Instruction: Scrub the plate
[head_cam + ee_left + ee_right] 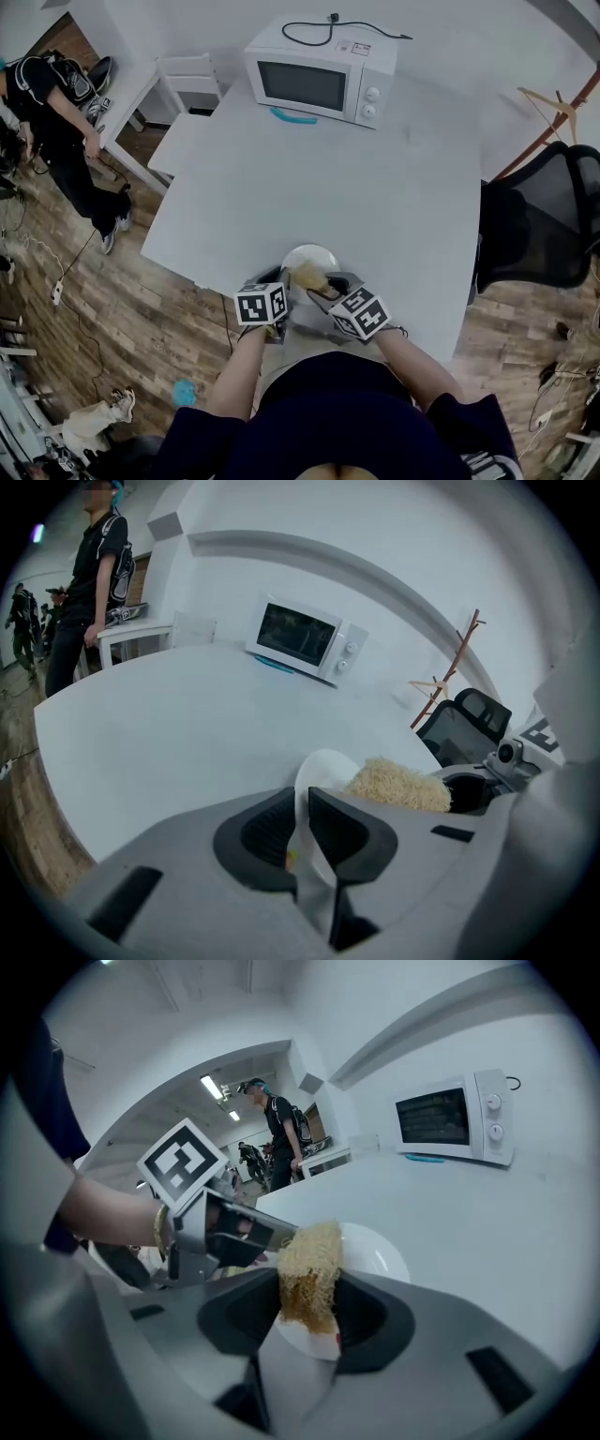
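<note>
One plate (314, 255) in left gripper (300, 801); one scrubber (314, 1246), probably loofah, in right gripper (309, 1286).

both bare forearms reach forward, close together. the left gripper (302, 810) has its jaws pinched on the rim of the plate (324, 765). the right gripper (309, 1299), angled toward it, squeezes a scrubber (307, 1258).

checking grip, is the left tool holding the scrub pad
No, the left tool clamps the plate by its rim; the scrub pad sits in the right tool.
</note>
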### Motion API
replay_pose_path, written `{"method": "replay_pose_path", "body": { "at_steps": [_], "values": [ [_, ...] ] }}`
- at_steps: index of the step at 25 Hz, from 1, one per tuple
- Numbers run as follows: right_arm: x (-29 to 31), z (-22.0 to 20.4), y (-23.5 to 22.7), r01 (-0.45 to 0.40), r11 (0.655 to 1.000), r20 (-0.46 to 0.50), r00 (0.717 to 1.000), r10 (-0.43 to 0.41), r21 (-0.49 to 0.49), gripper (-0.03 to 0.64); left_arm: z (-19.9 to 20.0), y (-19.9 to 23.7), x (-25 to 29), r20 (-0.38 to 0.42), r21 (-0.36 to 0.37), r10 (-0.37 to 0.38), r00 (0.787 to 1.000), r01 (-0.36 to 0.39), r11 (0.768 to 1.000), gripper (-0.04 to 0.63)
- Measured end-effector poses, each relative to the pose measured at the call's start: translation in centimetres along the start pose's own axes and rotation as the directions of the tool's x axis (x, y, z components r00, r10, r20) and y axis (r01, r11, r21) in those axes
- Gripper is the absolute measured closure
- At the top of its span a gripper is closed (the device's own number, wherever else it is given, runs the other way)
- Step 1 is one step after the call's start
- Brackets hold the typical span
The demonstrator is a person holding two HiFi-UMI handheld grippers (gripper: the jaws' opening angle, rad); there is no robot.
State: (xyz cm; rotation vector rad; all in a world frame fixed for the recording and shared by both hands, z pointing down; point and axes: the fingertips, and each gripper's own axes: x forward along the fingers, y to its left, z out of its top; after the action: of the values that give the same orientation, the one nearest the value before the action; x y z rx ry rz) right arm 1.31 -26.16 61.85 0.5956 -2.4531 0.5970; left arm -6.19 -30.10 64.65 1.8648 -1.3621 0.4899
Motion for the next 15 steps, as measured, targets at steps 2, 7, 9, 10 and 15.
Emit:
{"method": "replay_pose_path", "body": {
  "at_steps": [2, 7, 9, 10, 15],
  "values": [
    [-0.3, -0.8, 0.4, -0.022, 1.0, -0.024, 0.999, 0.021, -0.013, 0.446, 0.0, 0.0, 0.2, 0.004, 0.001, 0.001, 1.0, -0.001, 1.0, 0.538],
    [-1.2, -2.6, 1.1, -0.079, 0.996, -0.091, 0.993, 0.075, -0.041, 0.446, 0.3, 0.0, 0.3, 0.007, 0.018, 0.006, 1.0, -0.006, 1.0, 0.538],
    [-1.6, -3.1, 0.9, -0.084, 0.996, -0.113, 0.99, 0.079, -0.039, 0.446, 0.3, 0.0, 0.3, 0.005, 0.024, 0.004, 1.0, -0.004, 1.0, 0.538],
    [-1.9, -3.4, 0.7, -0.081, 0.996, -0.122, 0.99, 0.075, -0.038, 0.446, 0.3, 0.0, 0.3, 0.004, 0.025, 0.003, 1.0, -0.003, 1.0, 0.538],
    [-3.1, -4.4, -1.5, -0.012, 0.998, -0.15, 0.989, 0.003, -0.057, 0.446, 0.2, 0.1, 0.3, 0.006, 0.032, -0.001, 1.0, 0.001, 0.999, 0.538]
  ]
}}
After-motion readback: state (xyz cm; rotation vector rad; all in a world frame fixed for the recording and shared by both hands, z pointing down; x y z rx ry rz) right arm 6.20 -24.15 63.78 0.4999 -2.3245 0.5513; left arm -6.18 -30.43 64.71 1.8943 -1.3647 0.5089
